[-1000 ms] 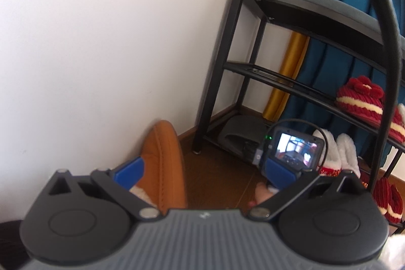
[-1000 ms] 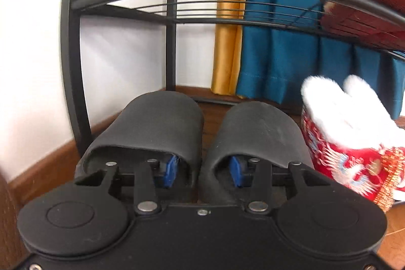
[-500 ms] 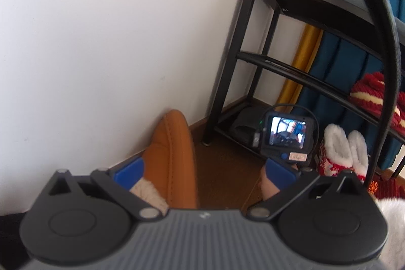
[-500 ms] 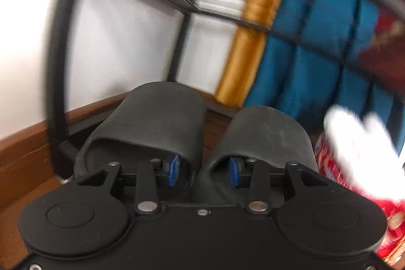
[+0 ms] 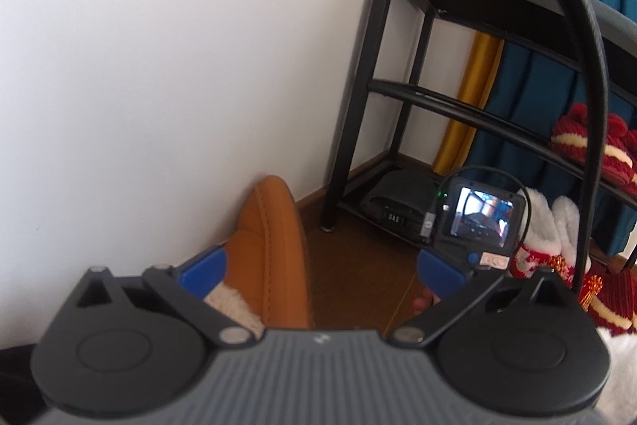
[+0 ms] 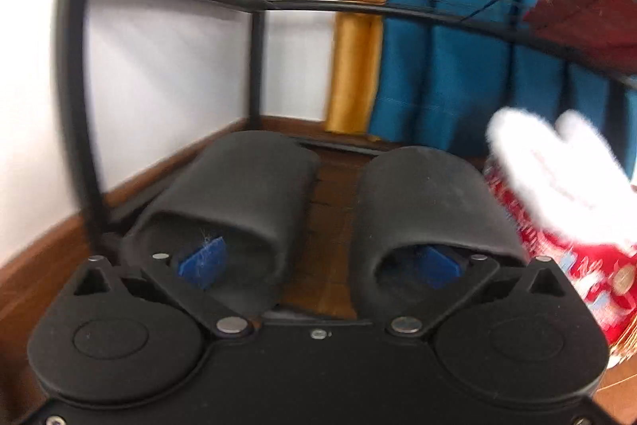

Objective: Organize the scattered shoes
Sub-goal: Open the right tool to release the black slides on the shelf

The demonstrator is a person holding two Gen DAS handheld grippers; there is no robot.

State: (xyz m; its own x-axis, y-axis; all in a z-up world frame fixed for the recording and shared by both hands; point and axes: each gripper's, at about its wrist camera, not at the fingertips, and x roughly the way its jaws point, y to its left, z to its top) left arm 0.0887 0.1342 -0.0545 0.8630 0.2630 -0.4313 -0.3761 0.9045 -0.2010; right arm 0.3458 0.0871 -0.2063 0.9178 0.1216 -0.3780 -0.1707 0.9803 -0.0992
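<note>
My left gripper (image 5: 320, 271) is open above the floor; a tan fleece-lined slipper (image 5: 270, 249) lies between its fingers, toe to the wall. My right gripper (image 6: 318, 261) is open at the black shoe rack's (image 6: 75, 74) bottom shelf, one blue fingertip (image 6: 203, 259) inside each of two black slides (image 6: 239, 194) that stand side by side, a gap between them. The right gripper (image 5: 473, 222) shows in the left wrist view in front of the slides (image 5: 398, 192).
White-cuffed red embroidered slippers (image 6: 557, 194) stand right of the slides. Red knitted slippers (image 5: 577, 146) sit on the middle shelf. White wall on the left, gold and blue curtains (image 6: 458, 66) behind the rack. Brown wooden floor (image 5: 358, 277).
My right gripper has opened: its fingertips moved apart and the two black slides spread from touching to a gap. My left gripper has drawn back a little from the rack.
</note>
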